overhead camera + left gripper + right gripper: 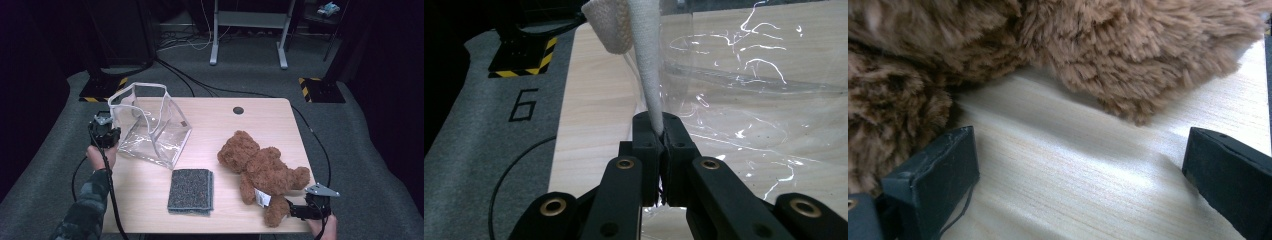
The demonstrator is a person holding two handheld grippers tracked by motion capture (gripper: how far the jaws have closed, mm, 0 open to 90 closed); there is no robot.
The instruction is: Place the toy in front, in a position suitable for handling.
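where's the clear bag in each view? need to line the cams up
High view: clear bag stands at the table's far left, its white-trimmed rim by the left gripper.
Left gripper view: the bag's clear wall covers the right half; its white strap is pinched between the shut jaws.
Right gripper view: the bag is not in it; brown teddy bear above open jaws.
Shared landmark: the light wooden table.
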